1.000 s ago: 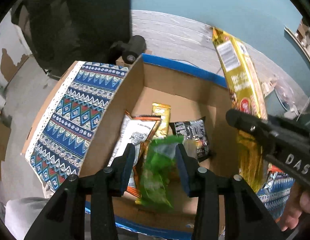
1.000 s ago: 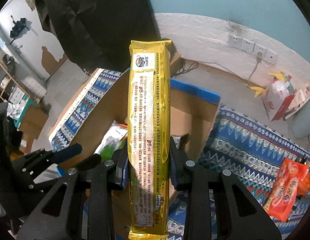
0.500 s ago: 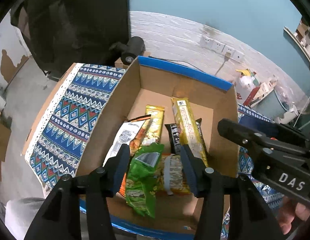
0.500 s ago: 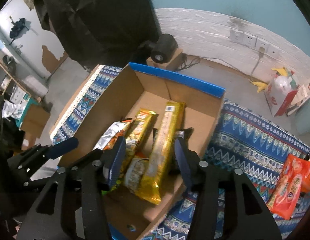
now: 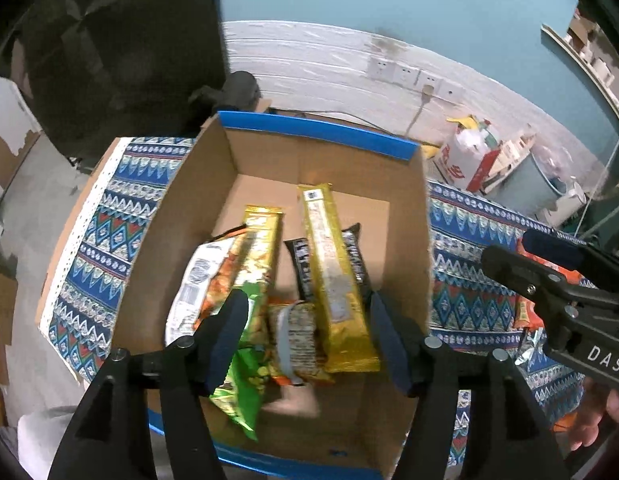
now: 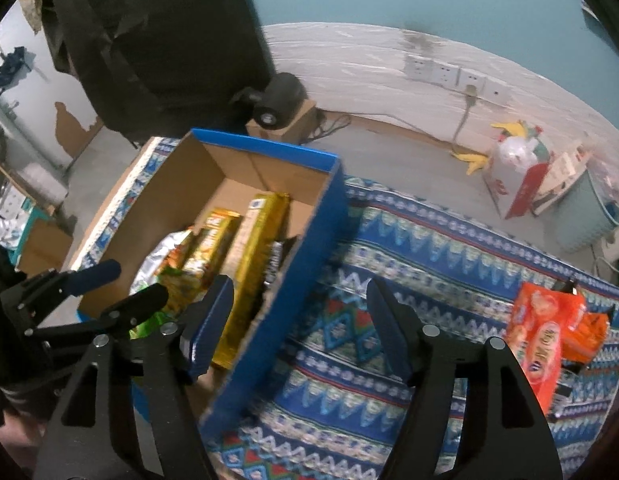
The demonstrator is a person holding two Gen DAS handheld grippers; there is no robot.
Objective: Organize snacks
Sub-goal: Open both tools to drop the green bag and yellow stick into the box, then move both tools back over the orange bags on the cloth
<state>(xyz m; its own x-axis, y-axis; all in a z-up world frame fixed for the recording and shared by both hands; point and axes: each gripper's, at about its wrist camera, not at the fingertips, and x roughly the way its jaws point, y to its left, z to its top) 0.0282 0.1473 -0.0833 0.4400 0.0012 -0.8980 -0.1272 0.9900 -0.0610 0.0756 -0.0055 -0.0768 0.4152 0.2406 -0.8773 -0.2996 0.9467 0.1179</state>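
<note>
- Left gripper (image 5: 305,334): jaws spread and empty above the near half of the cardboard box (image 5: 269,152); they have just been opening, and the green snack bag (image 5: 245,376) they clasped a second ago now lies released on the box floor, its near end toward the near wall.
- Right gripper (image 6: 299,320): jaws likewise released, having just been opening; nothing is between them. It now straddles the box's blue right wall (image 6: 293,280), with patterned cloth (image 6: 409,264) beneath.
- Long gold packet (image 5: 333,276): held upright by the right gripper a second ago, it now rests lengthwise in the box, lying over a black packet (image 5: 305,264) and beside a shorter gold packet (image 5: 261,248) and a white-and-orange bag (image 5: 197,284).
- Meaning for the task: two more snacks are judged stowed; both tools are free for the next pick.
- Remaining work: orange biscuit packets (image 6: 541,332) lie on the cloth at the right, well apart from the box.
- Open room: the far part of the box floor is bare, and the cloth between the box and the orange packets is unobstructed.
- Edges: the right wall stands directly under the right gripper and should be cleared on any sideways pass.
</note>
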